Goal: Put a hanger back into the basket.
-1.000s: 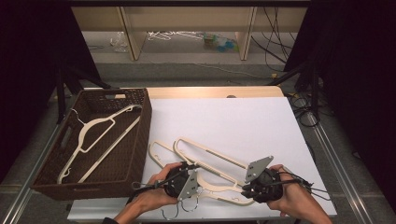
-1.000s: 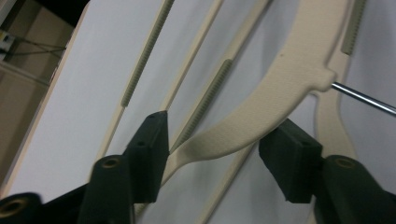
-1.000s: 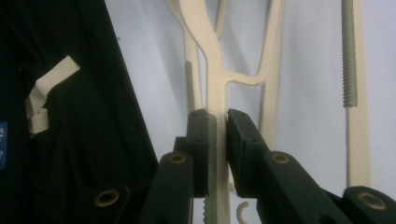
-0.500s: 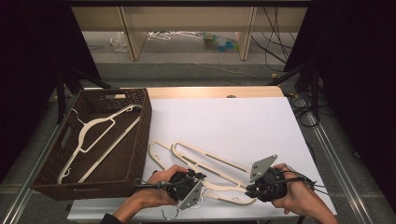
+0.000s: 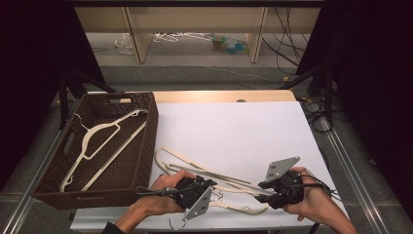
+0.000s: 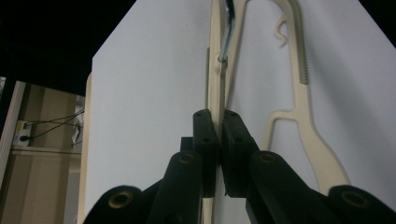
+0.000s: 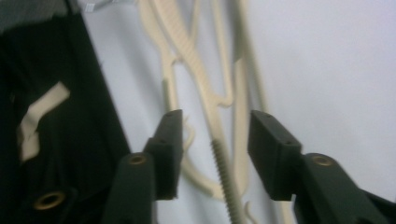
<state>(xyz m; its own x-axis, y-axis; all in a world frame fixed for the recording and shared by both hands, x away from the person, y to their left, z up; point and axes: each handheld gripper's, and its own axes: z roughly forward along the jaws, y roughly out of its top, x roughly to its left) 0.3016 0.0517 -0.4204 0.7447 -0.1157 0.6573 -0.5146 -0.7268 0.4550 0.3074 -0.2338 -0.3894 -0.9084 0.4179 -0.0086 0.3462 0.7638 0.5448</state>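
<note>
A cream hanger (image 6: 215, 70) is pinched edge-on between the jaws of the left gripper (image 6: 218, 135), which have just been closing on it and now clamp it tight; in the high view this hanger (image 5: 204, 171) lies at the near edge of the white table (image 5: 234, 126), about six o'clock from its centre. A second cream hanger (image 6: 306, 121) lies flat just beside it, at three o'clock in the left gripper view. The right gripper (image 7: 215, 140) has just been opening: its jaws stand apart, astride the ribbed bar (image 7: 223, 177) of a hanger without pressing it. In the high view the right gripper (image 5: 265, 191) sits at three o'clock from the left gripper (image 5: 207, 187). At nine o'clock on the table stands a brown wicker basket (image 5: 146, 146) with another hanger (image 5: 104, 141) in it.
</note>
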